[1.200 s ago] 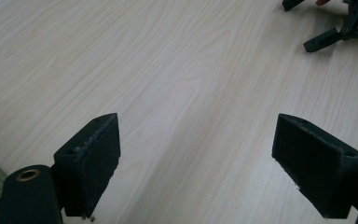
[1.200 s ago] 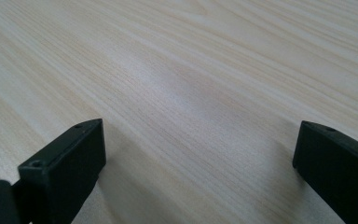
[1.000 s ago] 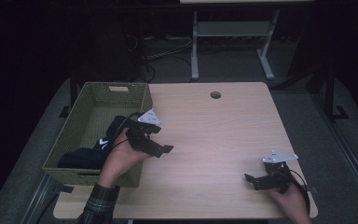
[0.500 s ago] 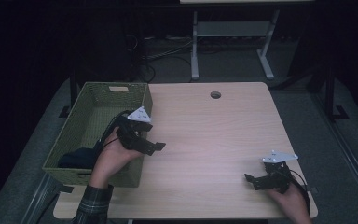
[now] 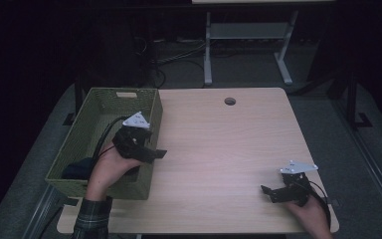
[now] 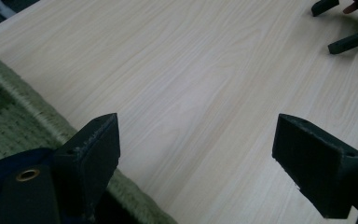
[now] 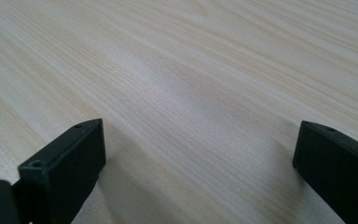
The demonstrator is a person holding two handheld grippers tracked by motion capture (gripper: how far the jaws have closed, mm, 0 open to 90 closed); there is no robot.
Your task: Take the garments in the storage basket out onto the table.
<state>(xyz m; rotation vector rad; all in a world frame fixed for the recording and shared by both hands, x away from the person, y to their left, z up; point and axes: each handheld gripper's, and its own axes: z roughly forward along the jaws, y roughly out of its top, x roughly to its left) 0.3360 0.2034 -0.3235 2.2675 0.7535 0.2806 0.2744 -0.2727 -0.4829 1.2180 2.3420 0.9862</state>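
— What changed?
— My left gripper [image 5: 149, 149] drew back toward nine o'clock over the green woven basket [image 5: 104, 102], jaws wide, empty; the dark cloth [image 5: 77, 169] lies inside
— And the right?
— My right gripper [image 5: 273, 193] stays at five o'clock, wide

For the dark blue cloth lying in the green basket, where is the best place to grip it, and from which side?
Probably from above, pinching a raised fold of the dark blue cloth. It lies slumped low in the near end of the green basket, whose walls block any sideways approach. The left gripper, open over the basket's right rim, is nearest.
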